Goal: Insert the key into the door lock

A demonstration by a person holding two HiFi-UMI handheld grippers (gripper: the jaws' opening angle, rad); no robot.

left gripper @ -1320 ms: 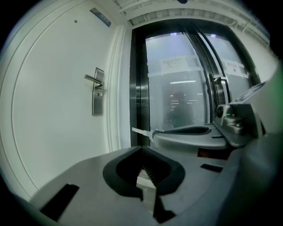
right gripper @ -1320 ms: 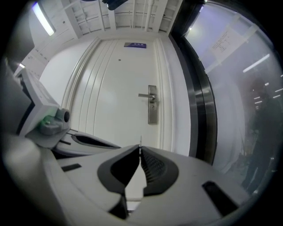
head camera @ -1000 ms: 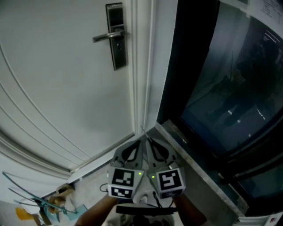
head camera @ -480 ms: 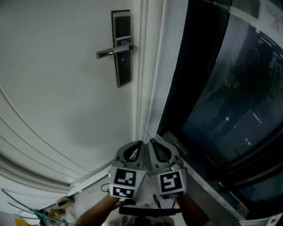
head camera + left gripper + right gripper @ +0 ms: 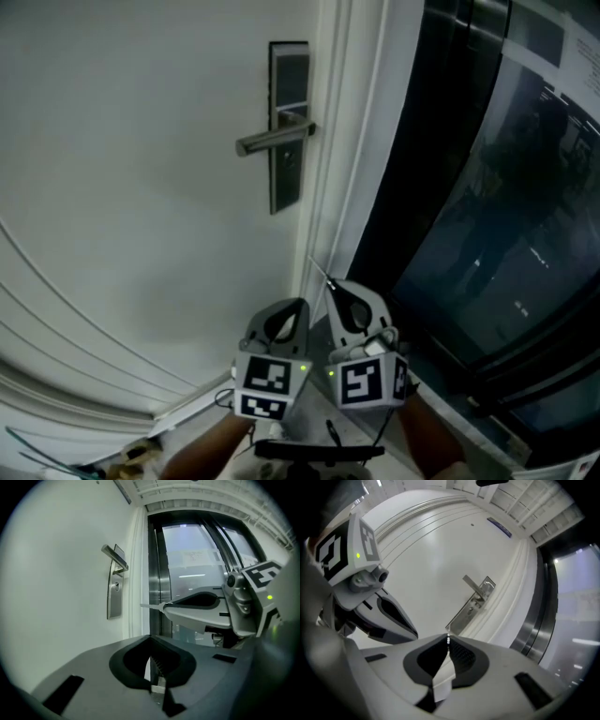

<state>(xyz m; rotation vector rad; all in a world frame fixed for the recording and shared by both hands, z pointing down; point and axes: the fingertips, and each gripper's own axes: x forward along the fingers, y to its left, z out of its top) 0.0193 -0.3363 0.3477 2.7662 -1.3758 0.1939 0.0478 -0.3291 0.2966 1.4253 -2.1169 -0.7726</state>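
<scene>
— Left hand-held gripper (image 5: 298,305), head view: where?
— Low in frame, just beside right hand-held gripper (image 5: 334,286), tips up toward white door (image 5: 141,206). Thin key (image 5: 319,269) poking out of the right one's tip, well apart from lock plate (image 5: 288,127) and lever handle (image 5: 272,141) higher up. Dark glass panel (image 5: 487,216) off to the right.
— Left gripper view?
— Left hand-held gripper (image 5: 151,638) pressed together, pinching nothing. Beyond it, right hand-held gripper (image 5: 165,607) reaching in from the right, key (image 5: 151,605) pointing left at the door edge, short of lock plate (image 5: 114,597). Small round keyhole (image 5: 116,587) just under handle (image 5: 115,557).
— Right gripper view?
— Right hand-held gripper (image 5: 448,641) clamped on key (image 5: 447,634), only a sliver visible past the tip. Lock plate (image 5: 471,609) and handle (image 5: 472,584) straight ahead, not touched. Left hand-held gripper (image 5: 412,629) alongside at left.
</scene>
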